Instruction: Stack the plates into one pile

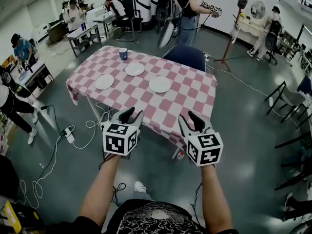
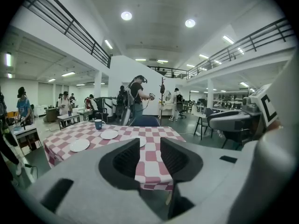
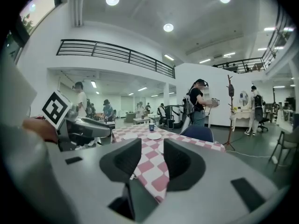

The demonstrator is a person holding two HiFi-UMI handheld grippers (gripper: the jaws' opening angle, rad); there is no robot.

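Note:
Three white plates lie apart on the red-and-white checked table (image 1: 195, 94): one at the left (image 1: 104, 82), one further back (image 1: 134, 69), one in the middle (image 1: 160, 84). My left gripper (image 1: 132, 115) and right gripper (image 1: 189, 118) hover side by side in front of the table's near edge, short of the plates. Both stand open with nothing between the jaws. In the left gripper view the left plate (image 2: 79, 145) and the back plate (image 2: 109, 134) show beyond the left gripper (image 2: 149, 148). In the right gripper view a plate (image 3: 153, 136) lies far beyond the right gripper (image 3: 153, 153).
A blue cup (image 1: 123, 54) stands near the table's far edge. A blue chair (image 1: 185, 56) is pushed against the far side. Cables and a power strip (image 1: 68, 135) lie on the floor at the left. Folding chairs (image 1: 292, 99) stand at the right; several people work behind.

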